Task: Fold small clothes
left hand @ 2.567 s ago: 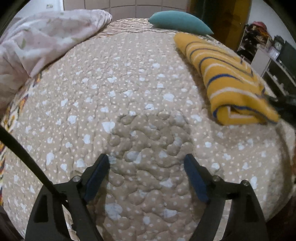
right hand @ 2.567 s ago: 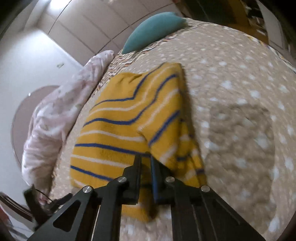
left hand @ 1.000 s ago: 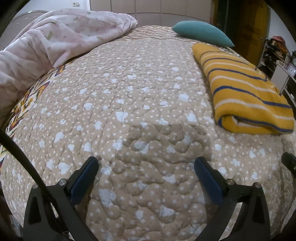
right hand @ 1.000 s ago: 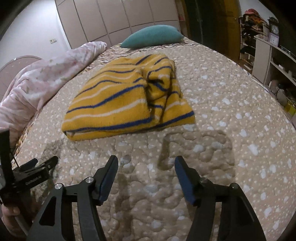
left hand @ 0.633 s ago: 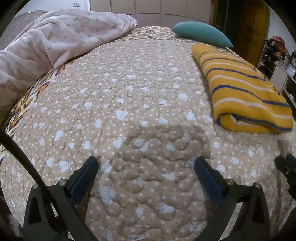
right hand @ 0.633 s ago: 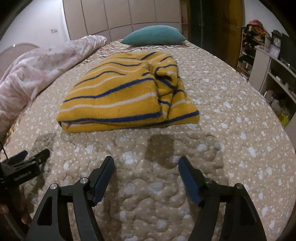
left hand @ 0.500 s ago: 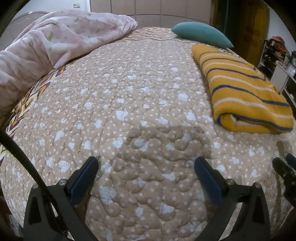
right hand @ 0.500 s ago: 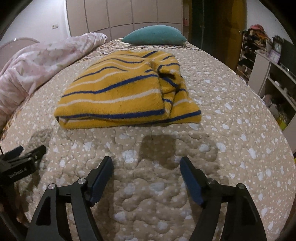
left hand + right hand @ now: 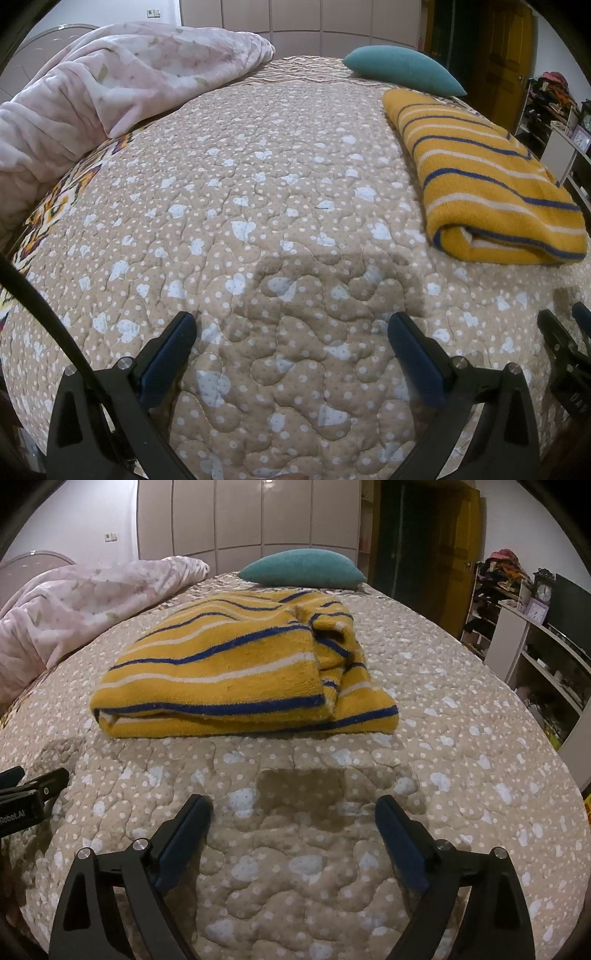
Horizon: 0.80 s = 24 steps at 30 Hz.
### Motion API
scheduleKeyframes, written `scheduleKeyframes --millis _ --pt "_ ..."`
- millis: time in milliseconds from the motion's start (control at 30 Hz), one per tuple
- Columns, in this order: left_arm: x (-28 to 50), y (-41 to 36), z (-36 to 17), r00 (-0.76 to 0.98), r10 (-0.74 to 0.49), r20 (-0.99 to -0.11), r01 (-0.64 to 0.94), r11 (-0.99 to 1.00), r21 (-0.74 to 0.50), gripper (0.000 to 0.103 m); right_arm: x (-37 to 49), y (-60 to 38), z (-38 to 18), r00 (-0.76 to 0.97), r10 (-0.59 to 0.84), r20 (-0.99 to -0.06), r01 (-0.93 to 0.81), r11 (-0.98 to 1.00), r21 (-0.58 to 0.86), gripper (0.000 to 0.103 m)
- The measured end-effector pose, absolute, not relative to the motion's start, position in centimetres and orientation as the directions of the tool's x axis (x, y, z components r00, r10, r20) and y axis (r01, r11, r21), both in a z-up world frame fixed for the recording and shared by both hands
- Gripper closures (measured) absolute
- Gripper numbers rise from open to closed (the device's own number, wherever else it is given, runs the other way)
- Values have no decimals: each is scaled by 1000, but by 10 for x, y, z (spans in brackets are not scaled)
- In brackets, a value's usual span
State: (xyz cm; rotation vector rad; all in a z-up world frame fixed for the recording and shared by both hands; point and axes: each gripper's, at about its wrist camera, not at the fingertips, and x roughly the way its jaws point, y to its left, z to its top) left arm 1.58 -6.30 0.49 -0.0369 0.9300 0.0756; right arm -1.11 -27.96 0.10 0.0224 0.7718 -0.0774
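Observation:
A yellow garment with blue and white stripes [image 9: 240,672] lies folded on the beige quilted bed [image 9: 461,738]. In the left wrist view the garment [image 9: 487,184] lies at the right. My right gripper [image 9: 291,812] is open and empty, above the quilt just in front of the garment. My left gripper [image 9: 291,328] is open and empty over bare quilt, well left of the garment. The left gripper also shows at the left edge of the right wrist view [image 9: 26,790], and the right gripper shows at the right edge of the left wrist view [image 9: 565,332].
A pink blanket [image 9: 92,96] is heaped along the bed's left side. A teal pillow [image 9: 303,570] lies at the head, behind the garment. Shelves with clutter [image 9: 535,627] and a dark door stand to the right of the bed.
My right gripper let go of the garment, opened and drew back toward the bed's near edge. The garment now lies folded and still. My left gripper opened wider and barely moved.

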Motion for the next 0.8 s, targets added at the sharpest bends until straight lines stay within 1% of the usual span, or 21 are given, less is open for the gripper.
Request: scheduleKeyframes --millis 333,800 --pt "15 -64 5 601 57 -797 -85 996 7 0 -15 -279 -3 735 -58 -676 74 997 -5 7" --pt "13 -65 5 604 57 -795 -88 996 5 0 -15 -278 -3 737 -61 -673 75 997 -9 7"
